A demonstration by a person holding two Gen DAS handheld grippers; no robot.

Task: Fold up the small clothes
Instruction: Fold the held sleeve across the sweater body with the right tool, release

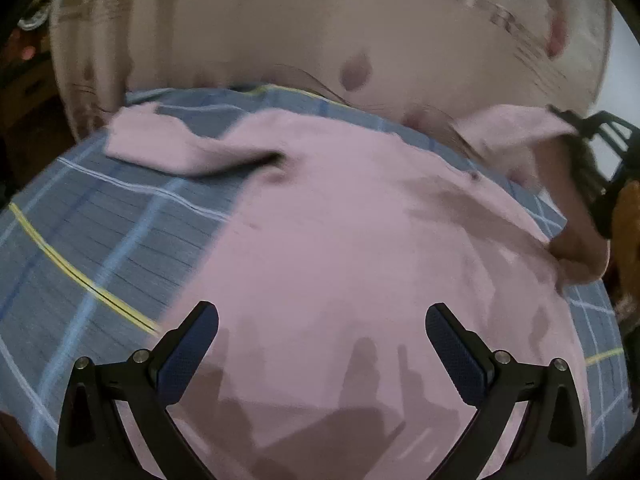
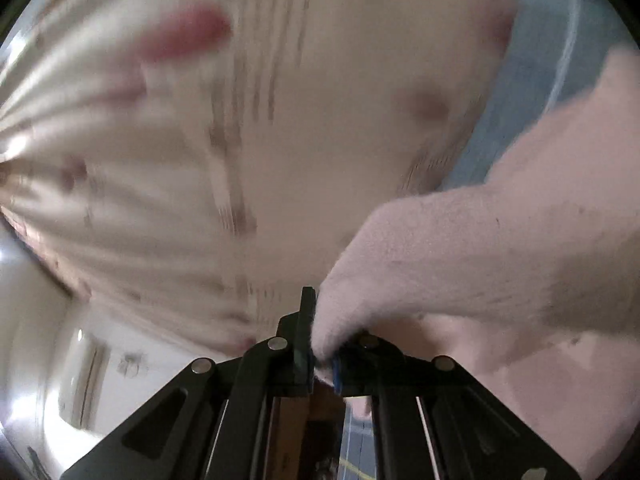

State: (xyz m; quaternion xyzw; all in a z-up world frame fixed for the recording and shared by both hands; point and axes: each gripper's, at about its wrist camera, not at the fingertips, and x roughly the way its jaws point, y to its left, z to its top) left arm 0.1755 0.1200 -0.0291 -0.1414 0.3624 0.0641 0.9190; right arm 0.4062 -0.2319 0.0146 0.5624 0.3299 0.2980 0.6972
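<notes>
The pink garment is spread across a blue plaid cover, filling the centre of the left wrist view, with one sleeve laid out toward 10 o'clock. Whether the cover lies on a bed or a table cannot be told.

The left tool is seen at 6 o'clock of that view, its jaws wide apart with nothing between them, hanging over the lower body of the garment; contact with the cloth cannot be made out.

The right tool is closed on an edge of the pink garment: in the right wrist view a bunched fold is pinched between the jaws at 6 o'clock, and the cloth runs away toward 3 o'clock. In the left wrist view that lifted edge is seen at 2 o'clock, raised off the cover. A pale patterned curtain fills the background, heavily blurred.

Several risks are judged likely. Only a small bite of fabric appears to be held, so the edge could slip free if pulled quickly. With nothing pinned by the left tool, the whole garment could be dragged across the cover rather than folded. A crooked fold could result if the edge is laid down off line.
</notes>
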